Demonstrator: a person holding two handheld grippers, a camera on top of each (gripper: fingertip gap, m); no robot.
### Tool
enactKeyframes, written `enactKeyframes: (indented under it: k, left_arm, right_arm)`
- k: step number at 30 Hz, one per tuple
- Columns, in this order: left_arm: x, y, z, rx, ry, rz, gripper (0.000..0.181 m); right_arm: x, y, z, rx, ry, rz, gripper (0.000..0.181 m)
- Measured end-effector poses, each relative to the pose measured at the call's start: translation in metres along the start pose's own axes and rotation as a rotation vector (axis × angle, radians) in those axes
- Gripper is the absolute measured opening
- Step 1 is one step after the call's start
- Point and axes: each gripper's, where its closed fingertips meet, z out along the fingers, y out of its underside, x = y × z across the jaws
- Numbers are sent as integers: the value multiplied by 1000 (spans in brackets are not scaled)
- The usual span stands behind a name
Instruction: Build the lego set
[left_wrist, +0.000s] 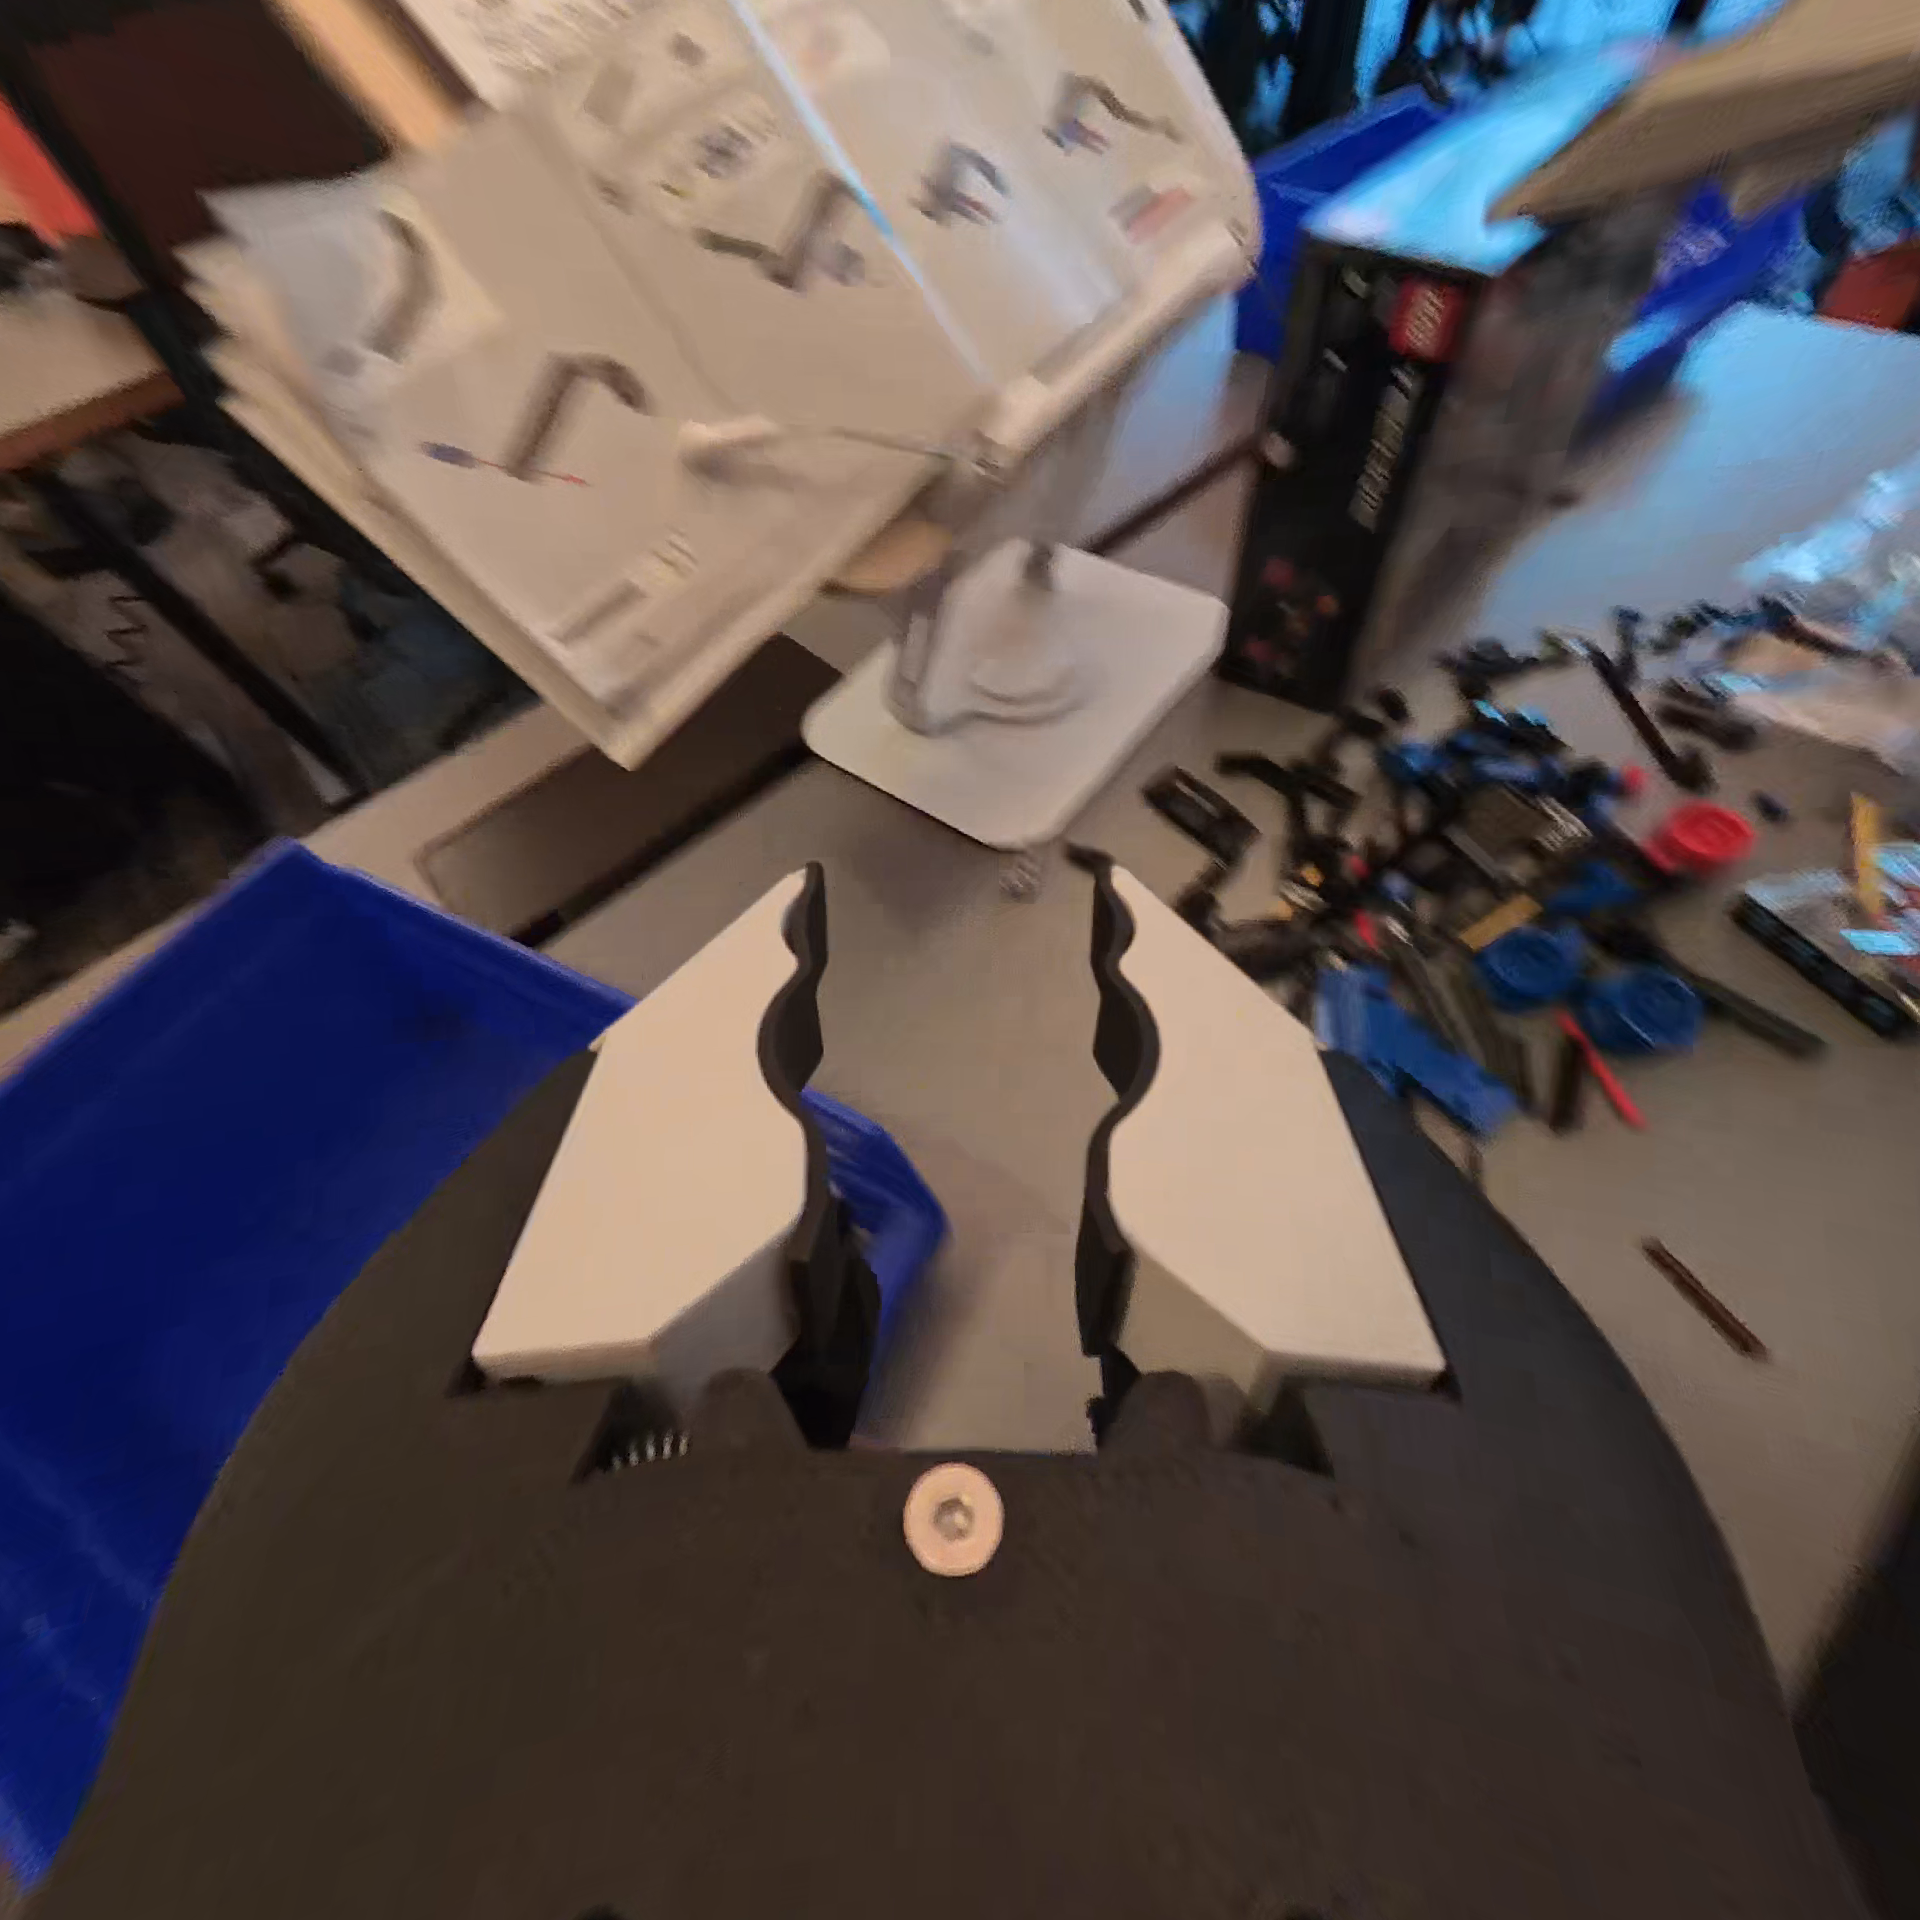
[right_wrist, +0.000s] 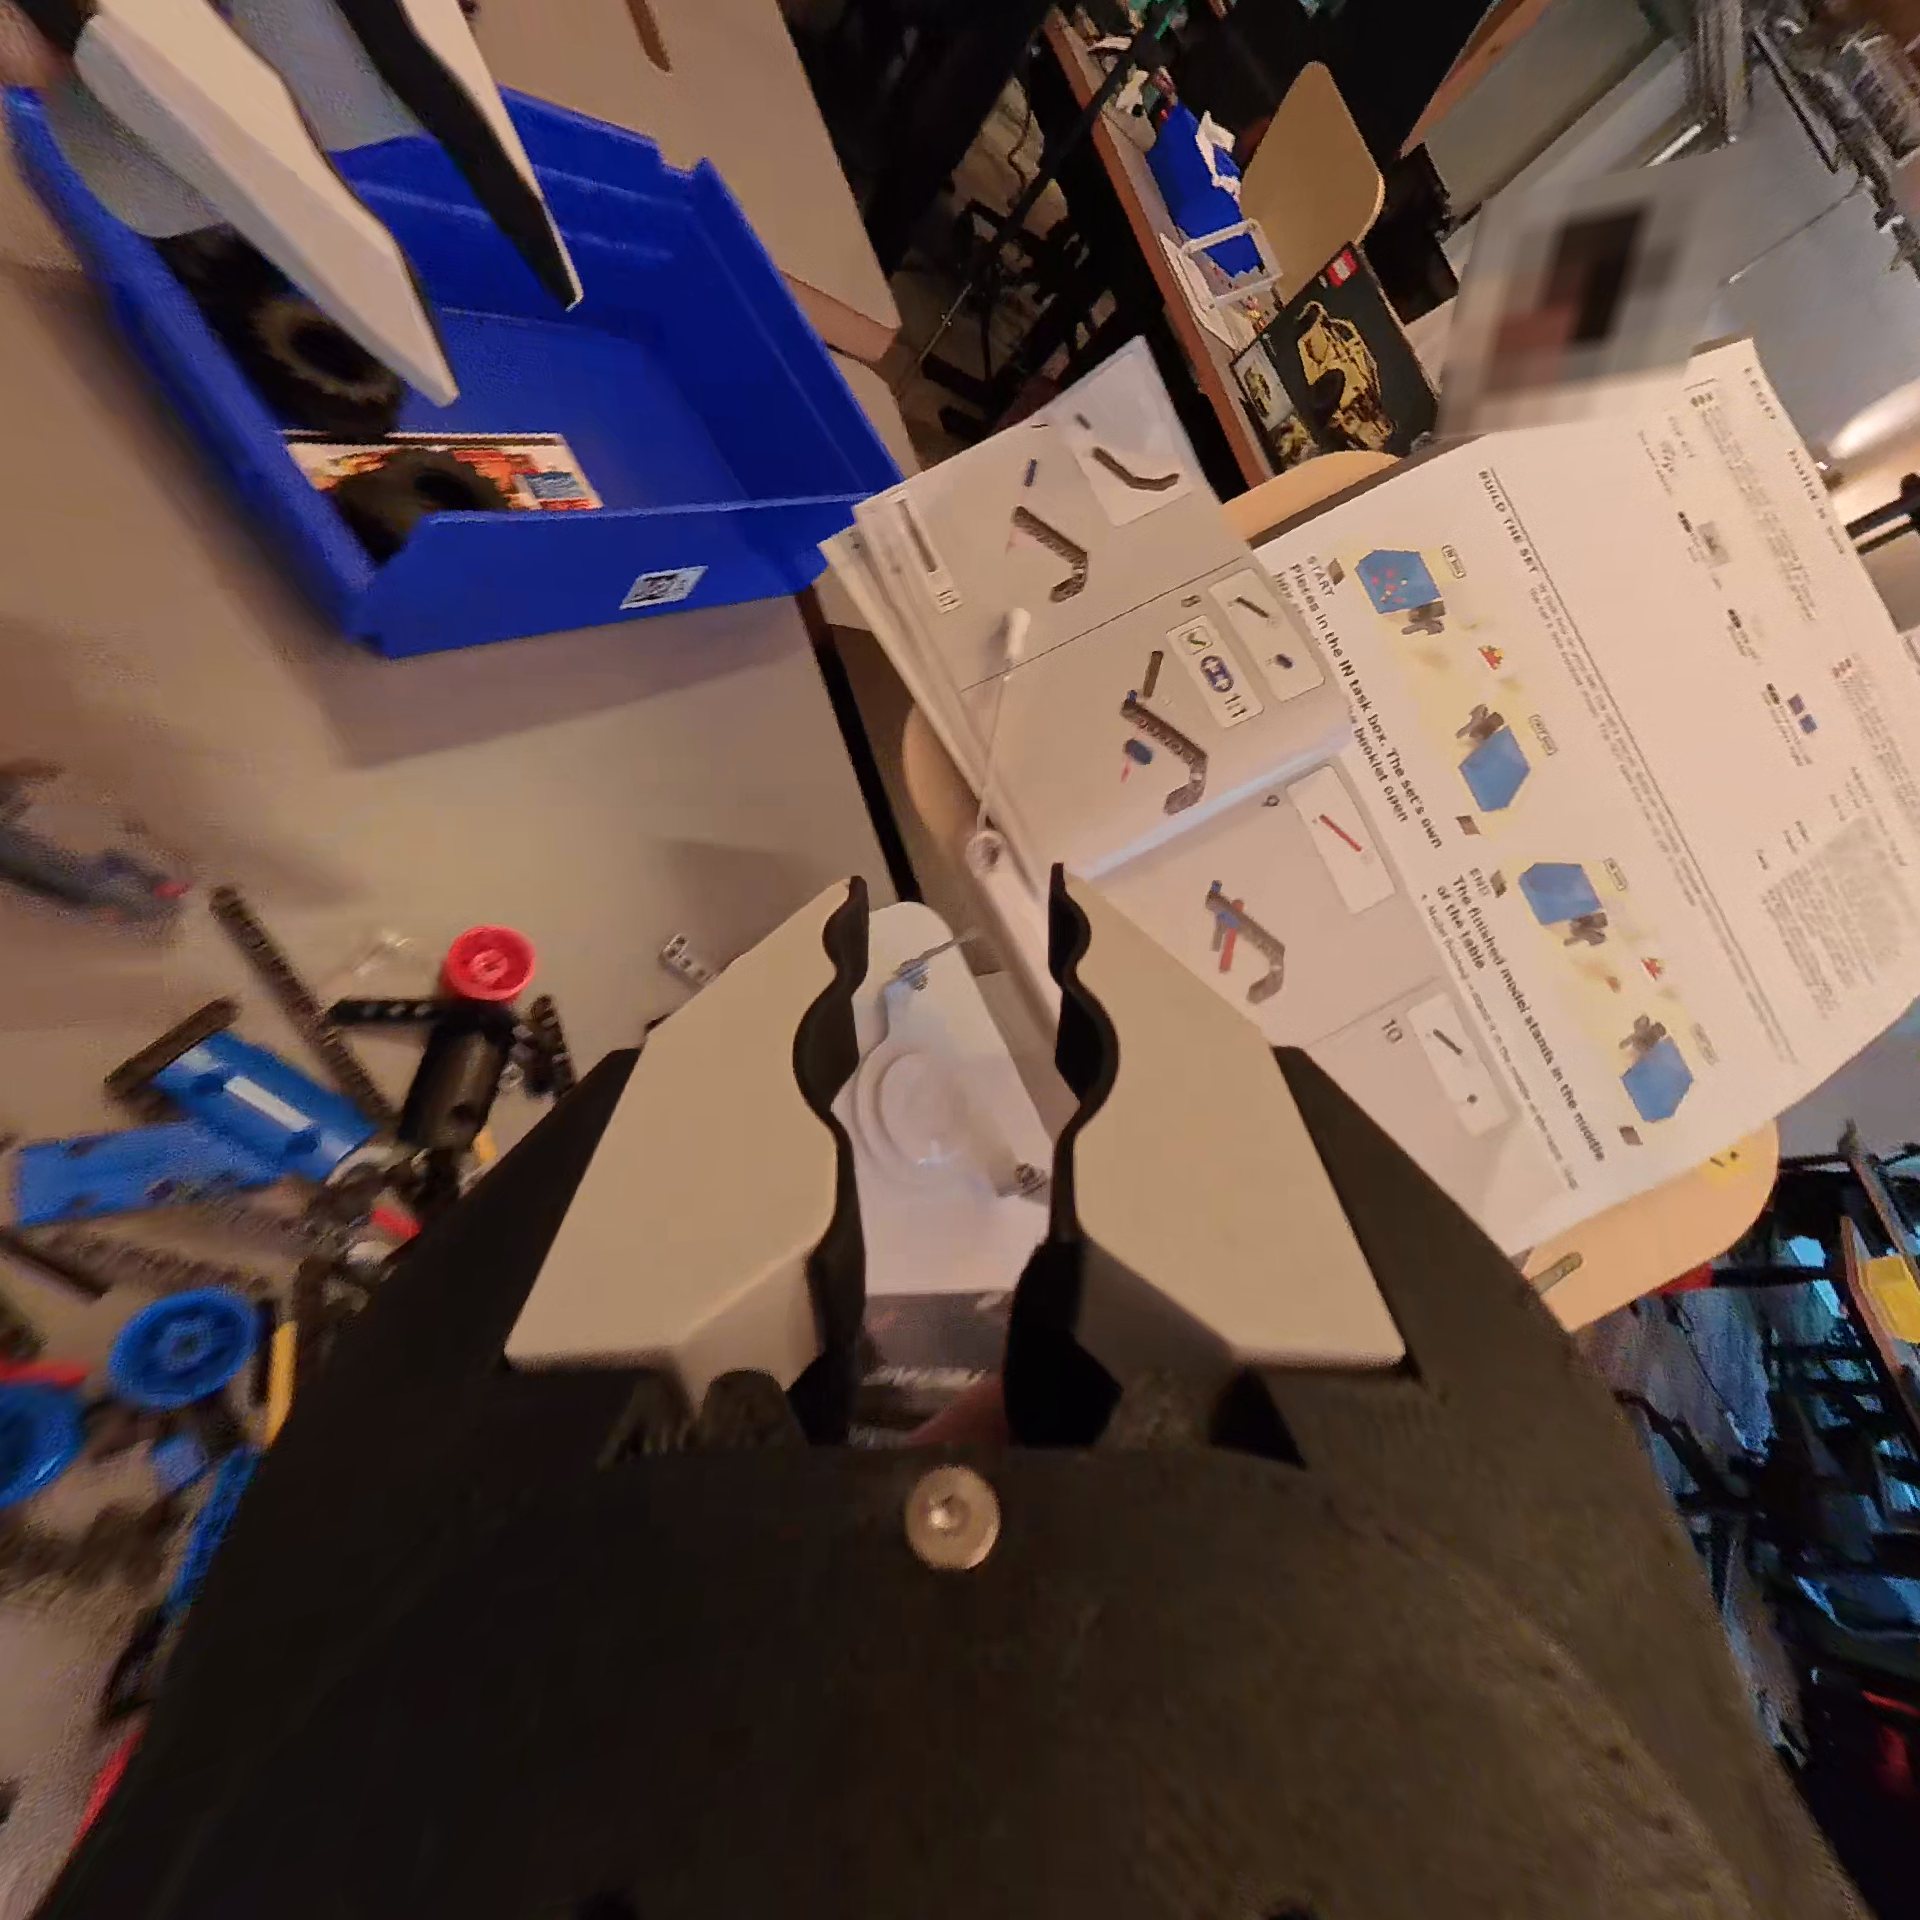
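Observation:
Loose lego pieces (left_wrist: 1475, 894) lie in a heap on the grey table at the right of the left wrist view: black beams, blue wheels (left_wrist: 1590, 987), a red wheel (left_wrist: 1699, 836). My left gripper (left_wrist: 956, 883) is open and empty, above bare table between a blue bin (left_wrist: 260, 1091) and the heap. My right gripper (right_wrist: 956, 894) is open and empty, above the white stand base (right_wrist: 935, 1122). The pieces (right_wrist: 260, 1132) lie left of it, with a red wheel (right_wrist: 486, 961). The instruction booklet (right_wrist: 1122, 665) is propped open on the stand. The left gripper also shows over the bin (right_wrist: 488, 332) in the right wrist view.
The blue bin (right_wrist: 665, 416) holds black tyres (right_wrist: 322, 358) and a printed sheet. A white instruction sheet (right_wrist: 1621, 748) lies beside the booklet. The set's dark box (left_wrist: 1351, 457) stands behind the heap. A loose black axle (left_wrist: 1704, 1299) lies near the table edge. Shelves and chairs stand behind. From the left gripper's tips to the red wheel (right_wrist: 486, 961) is close to 20 cm.

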Motion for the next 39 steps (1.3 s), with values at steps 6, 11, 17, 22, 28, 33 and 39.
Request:
enactKeyframes:
  k: [6, 11, 17, 22, 28, 33, 39]
  left_arm:
    - [92, 96, -4, -247, 114, -21, 59]
    - [119, 154, 13, -379, 102, -18, 49]
    - [110, 177, 22, -449, 2, -5, 24]
    - [83, 193, -5, -495, -74, -8, 24]
    - [46, 214, -40, -515, -133, -76, 24]
    - [25, 233, -48, -515, -155, -163, 41]
    - [22, 228, -51, -396, -158, -244, 71]
  right_arm:
    - [-55, 31, -42, -34, -61, -14, 32]
    - [-94, 64, -53, -70, -116, 39, 32]
    - [-119, 95, -55, -111, -169, 113, 32]
    - [-138, 123, -35, -172, -286, 179, 18]
    - [-148, 122, 31, -193, -350, 190, 24]
    - [-164, 125, 97, -263, -417, 151, 20]
    - [-171, 131, 124, -274, -507, 183, 8]
